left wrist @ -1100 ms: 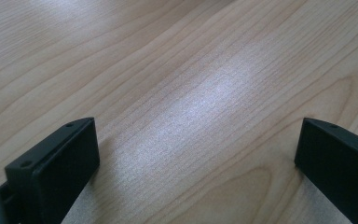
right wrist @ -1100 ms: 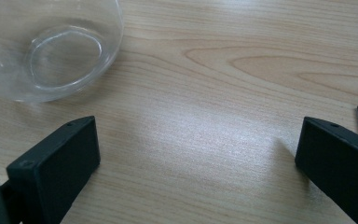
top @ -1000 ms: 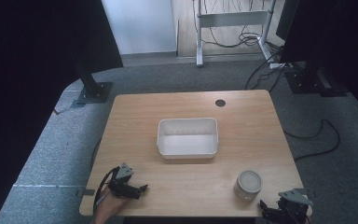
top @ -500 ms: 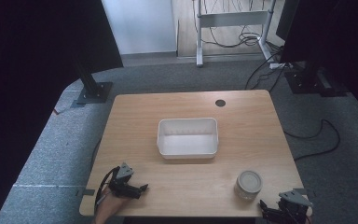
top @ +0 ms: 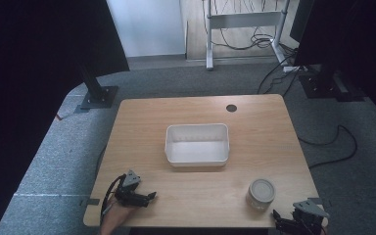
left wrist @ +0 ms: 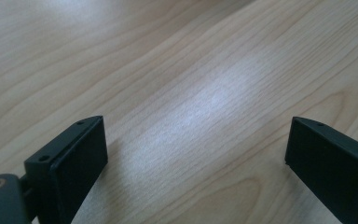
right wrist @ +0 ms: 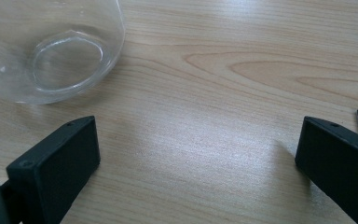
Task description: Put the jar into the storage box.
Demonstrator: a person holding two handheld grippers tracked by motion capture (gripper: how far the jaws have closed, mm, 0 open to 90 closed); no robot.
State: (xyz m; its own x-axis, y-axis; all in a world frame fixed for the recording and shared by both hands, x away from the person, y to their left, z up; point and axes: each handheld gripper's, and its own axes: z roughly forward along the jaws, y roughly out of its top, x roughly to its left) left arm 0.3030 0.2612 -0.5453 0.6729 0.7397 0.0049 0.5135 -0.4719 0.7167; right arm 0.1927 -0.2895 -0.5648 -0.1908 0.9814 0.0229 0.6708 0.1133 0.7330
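Observation:
A clear glass jar (top: 261,193) with a pale lid stands near the table's front right; its rounded glass base (right wrist: 51,51) shows at the upper left of the right gripper view. My right gripper (top: 285,221) rests at the front right corner, just right of and nearer than the jar, jaws wide apart (right wrist: 196,154) over bare wood. At the front left corner my left gripper (top: 147,198) lies on the table, held by a hand, open (left wrist: 196,154) with nothing between its jaws. A white rectangular tub (top: 197,144) sits mid-table, empty.
The wooden table (top: 142,122) has a round cable hole (top: 231,108) at the back right. Grey carpet surrounds it, with black stand bases (top: 97,97) at the left and right and cables (top: 338,147) on the floor at the right.

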